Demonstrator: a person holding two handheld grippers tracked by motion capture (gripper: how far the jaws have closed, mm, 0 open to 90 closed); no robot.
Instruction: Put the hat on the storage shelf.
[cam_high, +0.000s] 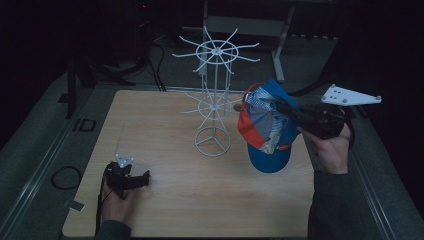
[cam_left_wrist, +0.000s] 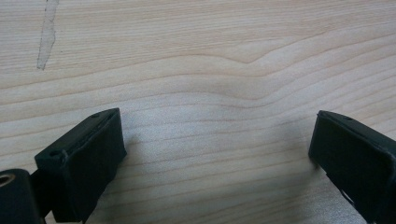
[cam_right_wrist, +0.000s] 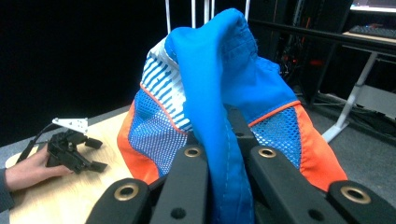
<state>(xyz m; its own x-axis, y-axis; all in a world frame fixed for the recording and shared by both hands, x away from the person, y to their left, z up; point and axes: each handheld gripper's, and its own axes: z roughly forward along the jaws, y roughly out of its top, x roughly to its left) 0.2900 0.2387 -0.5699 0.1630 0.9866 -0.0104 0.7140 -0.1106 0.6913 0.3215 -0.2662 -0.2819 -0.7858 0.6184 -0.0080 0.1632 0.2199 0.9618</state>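
The cap (cam_high: 267, 131) hangs in the air to the right of the white wire rack (cam_high: 214, 95), held up off the table (cam_high: 200, 200) and close beside the rack's upper stem. It is blue with orange mesh panels and a striped patch, crumpled at the top, with its blue brim pointing down toward the tabletop. In the right gripper view the cap (cam_right_wrist: 210, 93) is bunched upward, a fold of blue cloth running down between the two black jaws.

The right gripper (cam_high: 290, 112) reaches in from the right of the rack and pinches that fold; its jaws are closed tight on the cloth, with only the fabric between them. A hand (cam_high: 332, 150) grips it from below, and its grey plate (cam_high: 350, 96) sticks out above, farther right of the rack.

The rack stands upright on its ring base near the middle of the table, with two tiers of spokes, the upper one wider.

The left gripper (cam_high: 142, 179) rests low on the table, well to the left and nearer the person than the rack's base, held by the other hand (cam_high: 117, 205). In the left gripper view its jaws stand wide apart over bare wood, with nothing between them. From the right gripper view the left gripper (cam_right_wrist: 95, 154) lies on the tabletop to the left of the cap.
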